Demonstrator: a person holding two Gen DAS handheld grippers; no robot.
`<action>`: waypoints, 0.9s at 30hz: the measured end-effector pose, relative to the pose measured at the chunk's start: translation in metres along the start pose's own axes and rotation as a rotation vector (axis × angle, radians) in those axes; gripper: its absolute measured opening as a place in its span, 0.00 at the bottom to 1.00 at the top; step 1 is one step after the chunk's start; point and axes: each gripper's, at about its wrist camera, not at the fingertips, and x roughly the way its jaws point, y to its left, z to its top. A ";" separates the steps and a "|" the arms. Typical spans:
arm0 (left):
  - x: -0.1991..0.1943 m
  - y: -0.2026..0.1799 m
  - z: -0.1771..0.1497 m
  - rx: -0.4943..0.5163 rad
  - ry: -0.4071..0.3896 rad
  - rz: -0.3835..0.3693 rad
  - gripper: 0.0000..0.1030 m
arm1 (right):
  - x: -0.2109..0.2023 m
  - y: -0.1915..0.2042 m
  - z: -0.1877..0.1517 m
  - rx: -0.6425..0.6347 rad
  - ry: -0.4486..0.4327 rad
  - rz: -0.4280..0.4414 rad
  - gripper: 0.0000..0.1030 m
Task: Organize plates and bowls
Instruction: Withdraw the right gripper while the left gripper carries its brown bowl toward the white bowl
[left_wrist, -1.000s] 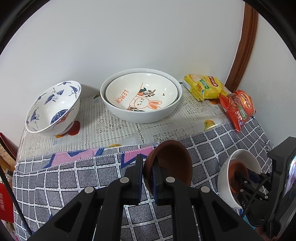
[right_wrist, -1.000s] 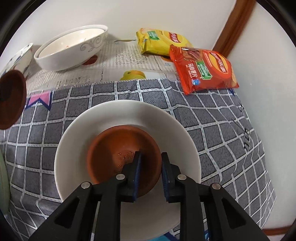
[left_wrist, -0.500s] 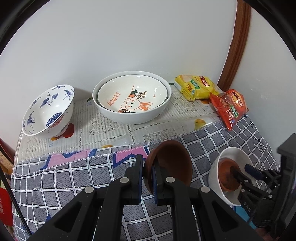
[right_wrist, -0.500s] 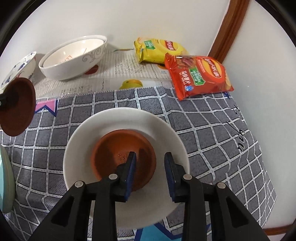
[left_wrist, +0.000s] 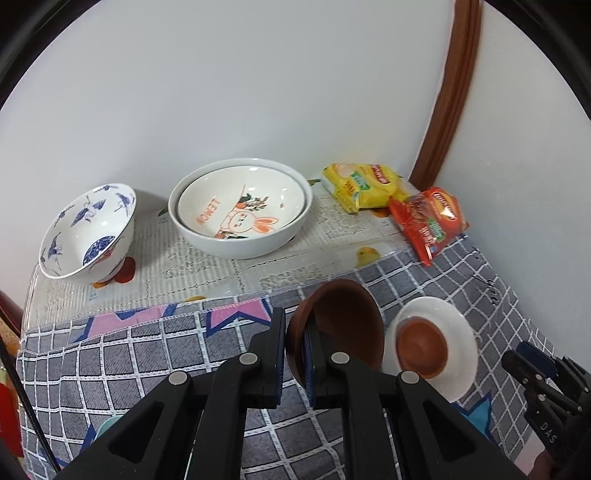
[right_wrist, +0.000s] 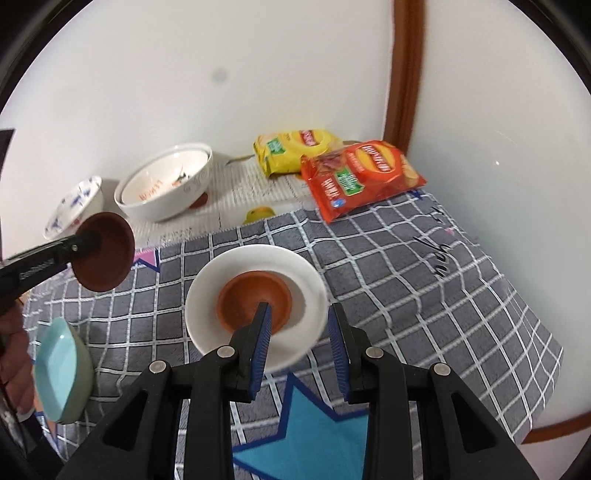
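Matt terracotta-looking brown bowl (left_wrist: 343, 325); glossy white ceramic plate (right_wrist: 306, 273) and bunny bowl (left_wrist: 240, 210). Soft fuzzy grid cloth (right_wrist: 406, 280). Shiny plastic snack bags (right_wrist: 362, 177).

Bright, even indoor light, soft shadows behind bowls nr wall (left_wrist: 258, 92). Heavy fisheye bend, black corner vignette. Right wrist view slightly motion-blurred; glare speck on wall.

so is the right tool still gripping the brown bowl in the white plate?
No. The right tool hangs open above the brown bowl, which sits free in the white plate.
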 end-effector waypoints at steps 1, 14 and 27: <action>-0.001 -0.002 0.000 0.004 0.001 -0.011 0.09 | -0.004 -0.005 -0.003 0.016 -0.006 0.005 0.30; -0.005 -0.031 -0.023 -0.027 0.034 -0.070 0.09 | -0.048 -0.077 -0.034 0.087 -0.033 -0.006 0.30; -0.084 -0.049 -0.063 -0.074 0.022 -0.051 0.09 | -0.090 -0.096 -0.061 0.128 -0.053 0.099 0.30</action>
